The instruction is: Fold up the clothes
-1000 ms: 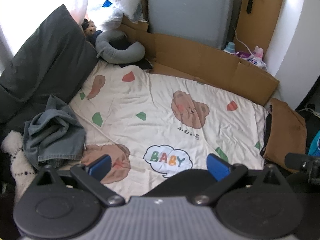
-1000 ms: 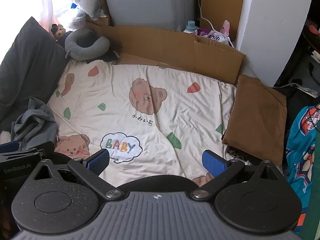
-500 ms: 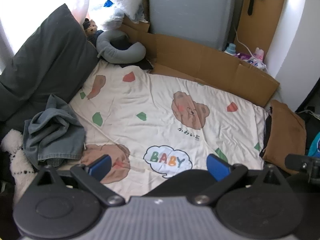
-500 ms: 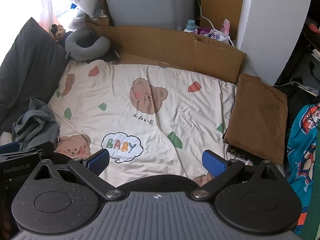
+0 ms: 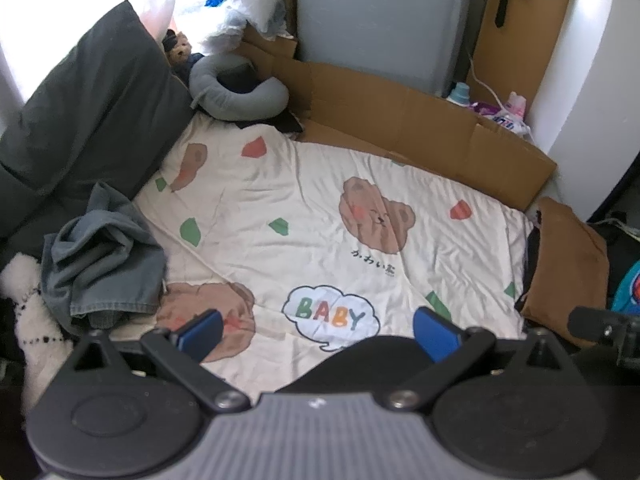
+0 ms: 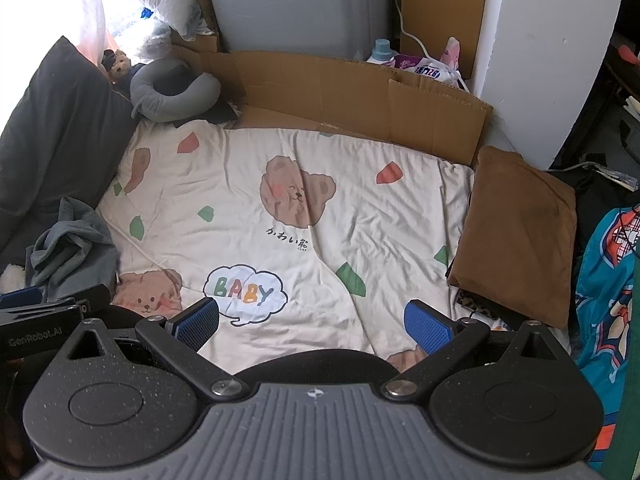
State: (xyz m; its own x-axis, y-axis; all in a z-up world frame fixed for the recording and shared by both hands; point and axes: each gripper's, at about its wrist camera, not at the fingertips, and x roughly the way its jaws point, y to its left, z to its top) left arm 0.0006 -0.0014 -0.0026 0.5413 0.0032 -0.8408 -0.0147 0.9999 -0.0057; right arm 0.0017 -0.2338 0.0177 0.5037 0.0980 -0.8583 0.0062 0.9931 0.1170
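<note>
- We see a bed covered by a cream bear-print blanket (image 5: 320,208) with a "BABY" speech bubble (image 5: 330,316) printed near its close edge; we place everything else by that bubble.
- Our left gripper (image 5: 318,330) hovers over the blanket's near edge, its blue pads spread wide to either side of the bubble, with nothing between them.
- Our right gripper (image 6: 312,320) hangs just on the near side of the bubble, also wide and empty.
- A crumpled grey garment (image 5: 104,264) lies in a heap well to the left of the bubble, at the blanket's left edge, against a dark pillow (image 5: 88,120). It looks unfolded and untouched.
- A brown folded garment (image 6: 520,232) rests well to the right of the bubble, at the blanket's right edge. We judge it already folded and set aside.
- We judge the task partly done: one piece looks finished, the grey heap waits, and the middle of the blanket is bare for folding.
- The right wrist view shows the whole brown garment, a patterned piece just under its near edge, and a teal printed fabric (image 6: 608,280) farther right; the left wrist view shows only a sliver of these.
- The left wrist view shows the grey heap's hems and folds closely, plus a white fluffy item (image 5: 28,304) beside it, which the right wrist view barely catches.
</note>
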